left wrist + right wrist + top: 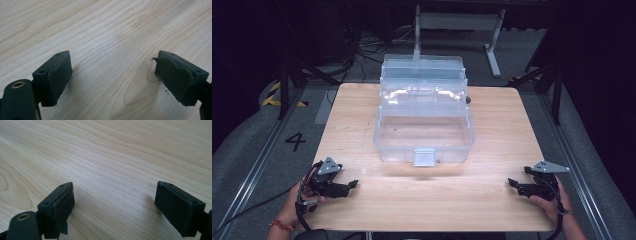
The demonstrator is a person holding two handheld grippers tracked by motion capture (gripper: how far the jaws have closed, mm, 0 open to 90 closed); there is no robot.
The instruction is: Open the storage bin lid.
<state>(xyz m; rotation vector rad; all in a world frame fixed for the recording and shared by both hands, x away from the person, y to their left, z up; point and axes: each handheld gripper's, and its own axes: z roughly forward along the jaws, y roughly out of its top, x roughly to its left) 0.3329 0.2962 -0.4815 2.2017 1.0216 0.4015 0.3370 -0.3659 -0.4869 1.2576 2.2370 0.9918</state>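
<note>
A clear plastic tiered toolbox (424, 115) stands open at the middle of the wooden table (362, 200), its trays stepped back and its front latch (424, 157) facing me. My left gripper (354, 184) rests near the table's front left corner, held by a hand, jaws pointing right. In the left gripper view that gripper (112, 75) is open over bare wood. My right gripper (511, 183) sits near the front right corner, jaws pointing left. Its own view has the right gripper (115, 200) open too, with nothing between the pads.
Past the table's far edge stands a grey metal frame (457, 25) with cables on the dark floor. A floor rail and a painted number 4 (295, 141) lie to the left. Bare wood lies between the toolbox and both grippers.
</note>
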